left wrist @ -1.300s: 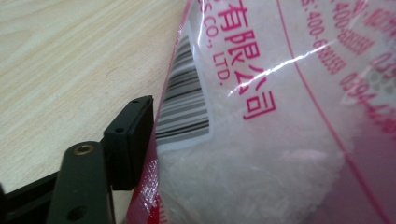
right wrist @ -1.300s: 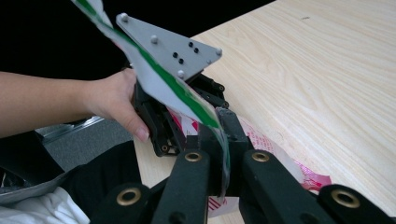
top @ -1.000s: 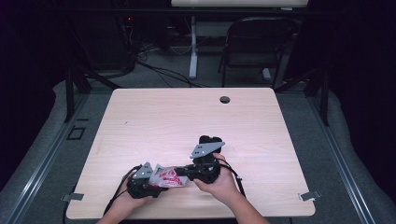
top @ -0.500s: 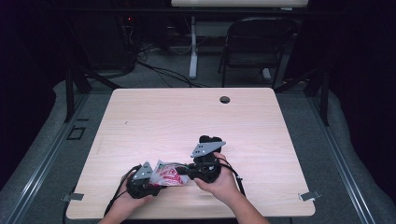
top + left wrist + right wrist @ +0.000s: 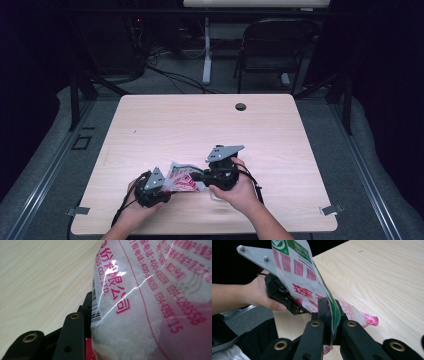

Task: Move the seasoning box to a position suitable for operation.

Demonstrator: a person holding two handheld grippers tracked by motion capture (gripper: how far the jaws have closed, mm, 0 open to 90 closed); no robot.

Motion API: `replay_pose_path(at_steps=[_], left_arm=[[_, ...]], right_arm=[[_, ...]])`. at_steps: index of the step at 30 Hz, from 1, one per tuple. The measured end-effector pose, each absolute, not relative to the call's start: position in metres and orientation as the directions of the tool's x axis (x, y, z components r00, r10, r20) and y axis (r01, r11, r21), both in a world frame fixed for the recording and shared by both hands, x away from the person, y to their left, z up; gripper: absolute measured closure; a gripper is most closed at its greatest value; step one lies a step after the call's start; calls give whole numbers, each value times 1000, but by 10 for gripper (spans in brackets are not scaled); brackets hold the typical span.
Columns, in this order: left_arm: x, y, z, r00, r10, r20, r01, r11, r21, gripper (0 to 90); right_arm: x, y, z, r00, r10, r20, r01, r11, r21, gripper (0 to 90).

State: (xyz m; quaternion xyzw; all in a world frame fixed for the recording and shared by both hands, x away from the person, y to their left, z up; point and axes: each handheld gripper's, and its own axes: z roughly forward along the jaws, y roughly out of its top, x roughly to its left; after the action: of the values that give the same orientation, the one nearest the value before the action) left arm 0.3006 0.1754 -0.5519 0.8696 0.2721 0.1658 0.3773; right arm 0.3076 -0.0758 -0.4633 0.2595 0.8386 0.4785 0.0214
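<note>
A clear plastic bag (image 5: 181, 178) of white grains, printed in pink, red and green, hangs just above the table (image 5: 200, 125) near its front edge, held between both grippers. My right gripper (image 5: 331, 315) is shut on the bag's thin flat edge (image 5: 329, 302). It reaches in from the right in the high view (image 5: 198, 176). My left gripper (image 5: 167, 184) holds the bag's bulging end. Its jaws have just been closing, and the left finger (image 5: 72, 337) presses the bag (image 5: 150, 302). The other finger is hidden behind the bag.
A small round hole (image 5: 241, 106) sits near the table's far edge. A folding chair (image 5: 275, 45) and floor cables stand beyond the table. The person's hands (image 5: 240, 192) come over the front edge. Bare wood spreads behind the bag.
The left gripper has risen slightly with its end of the bag. The right gripper has stayed put, still pinching the edge.
</note>
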Motion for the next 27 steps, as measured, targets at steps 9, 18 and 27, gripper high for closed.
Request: replay_pose_path(at_steps=[9,18,27], left_arm=[[315,163,-540,781,603,163,300,-591,749,624],[316,149,-534,739,613,279,255,-638,726,636],[315,138,-527,703,616,356,232,-672,704,643]], right_arm=[[317,-85,-452,-858,487,164,384,396,834,899],[321,-100,-457,-844,508,175,395,365,843,898],[321,-111,-458,-833,521,184,399,336,854,896]])
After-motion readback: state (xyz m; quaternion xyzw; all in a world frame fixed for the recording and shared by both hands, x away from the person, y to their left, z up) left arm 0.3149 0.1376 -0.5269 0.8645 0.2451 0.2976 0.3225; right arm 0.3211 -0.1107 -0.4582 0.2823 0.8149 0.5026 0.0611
